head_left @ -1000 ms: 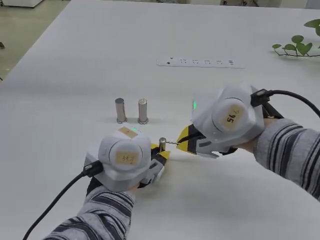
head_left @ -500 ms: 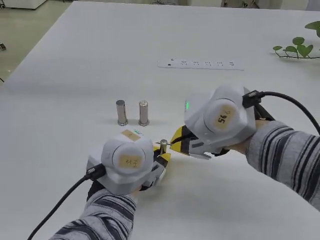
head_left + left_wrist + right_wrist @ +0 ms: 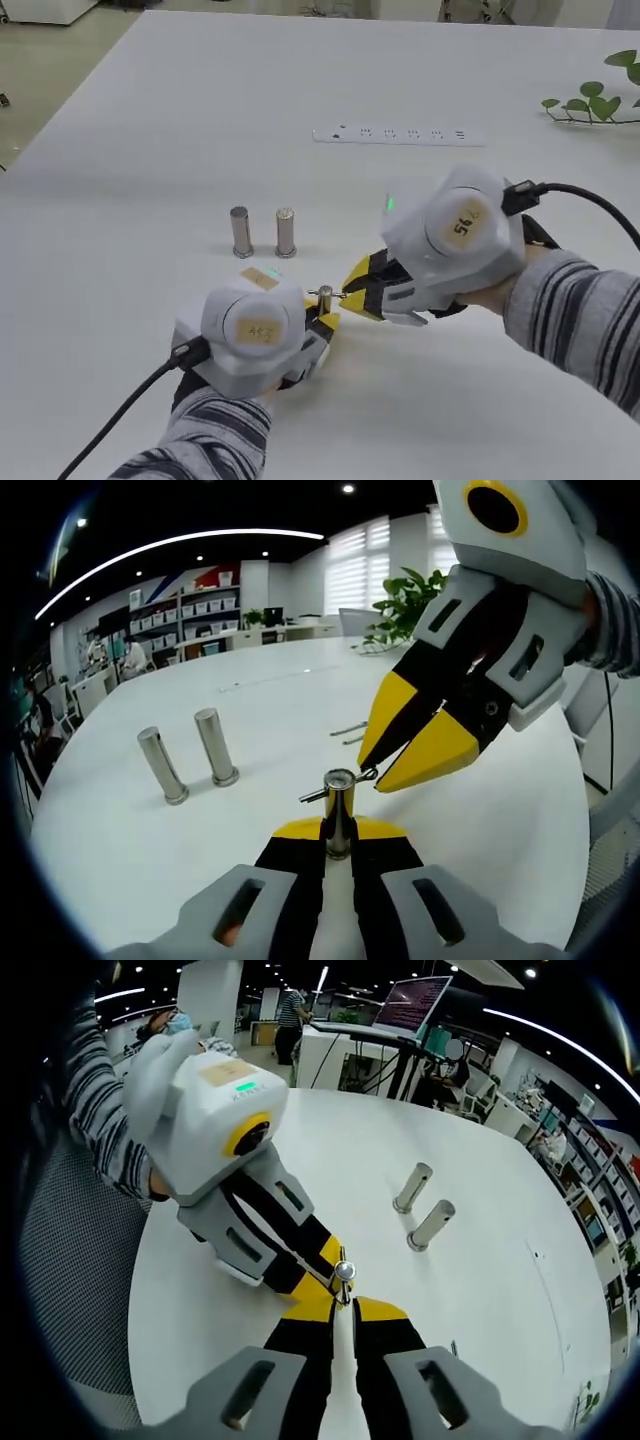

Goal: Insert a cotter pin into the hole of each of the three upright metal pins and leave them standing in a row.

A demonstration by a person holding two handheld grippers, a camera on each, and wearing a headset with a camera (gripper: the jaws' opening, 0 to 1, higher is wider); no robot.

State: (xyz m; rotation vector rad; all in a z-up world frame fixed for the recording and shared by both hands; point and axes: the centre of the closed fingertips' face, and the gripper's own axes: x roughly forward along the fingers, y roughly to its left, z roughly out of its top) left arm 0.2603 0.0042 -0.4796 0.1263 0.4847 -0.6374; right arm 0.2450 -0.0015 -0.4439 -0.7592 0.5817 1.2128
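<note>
- The left gripper is clamped on the foot of a metal pin, holding it upright on the white table; its yellow-tipped jaws are narrowed onto the shaft.
- The right gripper comes in from the side, its jaws pinched together on the looped end of a cotter pin.
- The cotter pin runs crosswise through the pin near its top, and in the left gripper view its thin tip pokes out on the far side.
- In the right gripper view, the right gripper's own jaws meet just below the pin's round cap, with the left gripper facing it from the other side.
- From the head view, the two grippers sit nose to nose at the near middle of the table, with the held pin between them.
- Two more pins stand upright side by side, near each other and a little way behind the held one.
- Farther back lie a white power strip and, at the right edge, a leafy plant.
</note>
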